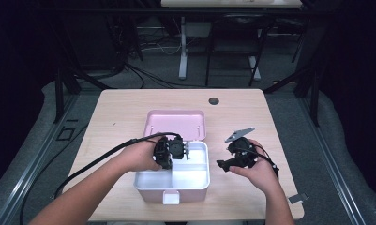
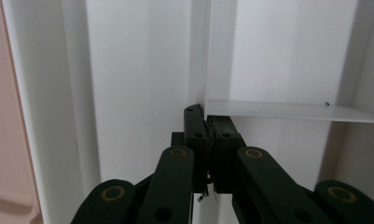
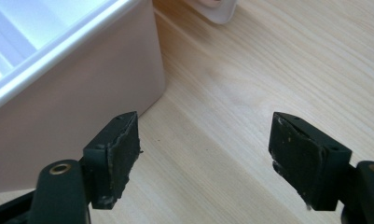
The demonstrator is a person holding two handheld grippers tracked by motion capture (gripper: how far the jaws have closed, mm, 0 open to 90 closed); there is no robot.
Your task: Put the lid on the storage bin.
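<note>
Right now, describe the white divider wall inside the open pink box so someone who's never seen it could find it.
On the pale wooden table sits the pink plastic box, its lid flipped open behind it. Inside its white tray, the thin white divider wall runs crosswise by the shut left gripper. Unlike the tray's outer walls, it stands mid-tray, separating compartments.

Looks like a lab or test room set up for recording. Pale wooden table point(image 1: 129, 108) in a dark space, black metal frame rails point(image 1: 63, 89) on both sides of the table, loose cables point(image 1: 143, 75) on the grey carpet point(image 1: 167, 82) behind the table, and the white leg of another desk point(image 1: 183, 47) farther back.
</note>
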